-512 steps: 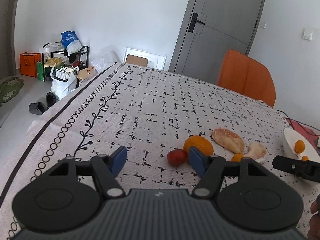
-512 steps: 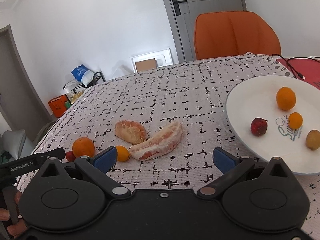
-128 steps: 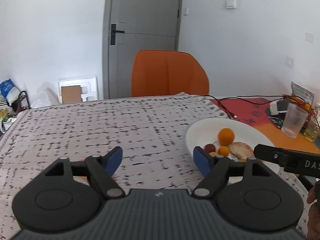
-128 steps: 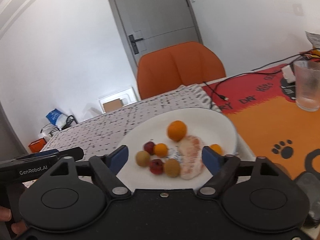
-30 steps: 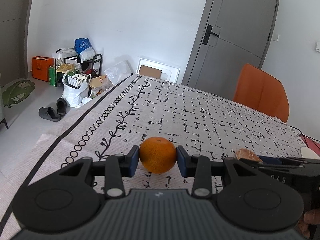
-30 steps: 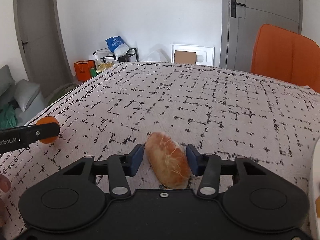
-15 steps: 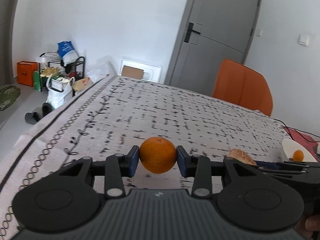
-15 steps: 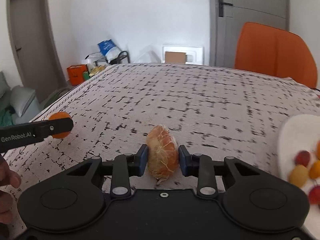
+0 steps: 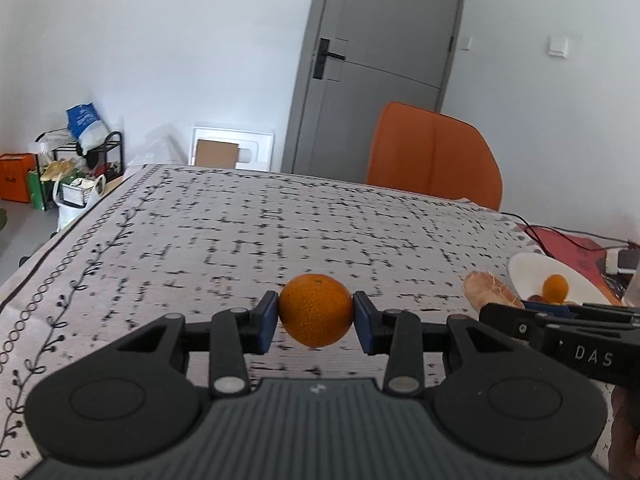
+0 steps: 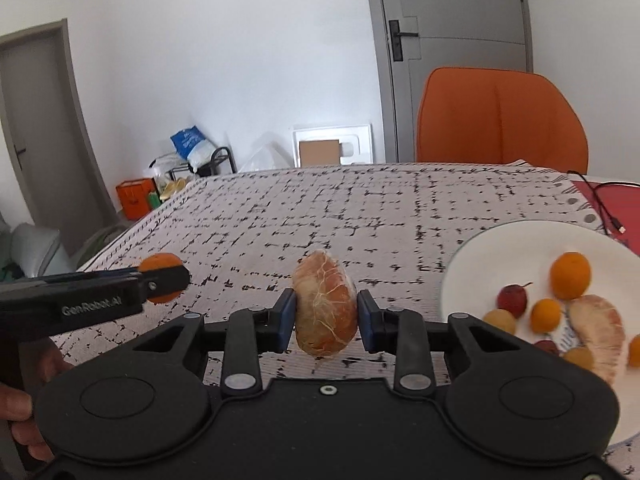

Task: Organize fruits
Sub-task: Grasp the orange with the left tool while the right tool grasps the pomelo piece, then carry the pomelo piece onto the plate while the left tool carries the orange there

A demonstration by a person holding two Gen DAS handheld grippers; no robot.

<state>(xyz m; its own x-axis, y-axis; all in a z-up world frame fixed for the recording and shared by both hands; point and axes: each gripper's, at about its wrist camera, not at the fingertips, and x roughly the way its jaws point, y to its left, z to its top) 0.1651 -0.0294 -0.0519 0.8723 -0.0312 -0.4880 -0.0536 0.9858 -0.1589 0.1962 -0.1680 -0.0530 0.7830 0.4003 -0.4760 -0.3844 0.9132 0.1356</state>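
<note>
Your left hand-held gripper (image 9: 315, 322) is pinching an orange (image 9: 315, 310), both blue pads pressed to its sides, held up off the patterned surface (image 9: 280, 232). Your right hand-held gripper (image 10: 326, 316) is clamped on a peeled pomelo piece (image 10: 325, 308), its jaws having just closed in on it. The white plate (image 10: 504, 248) sits near the surface's right edge, carrying an orange, small fruits and another pomelo piece.
</note>
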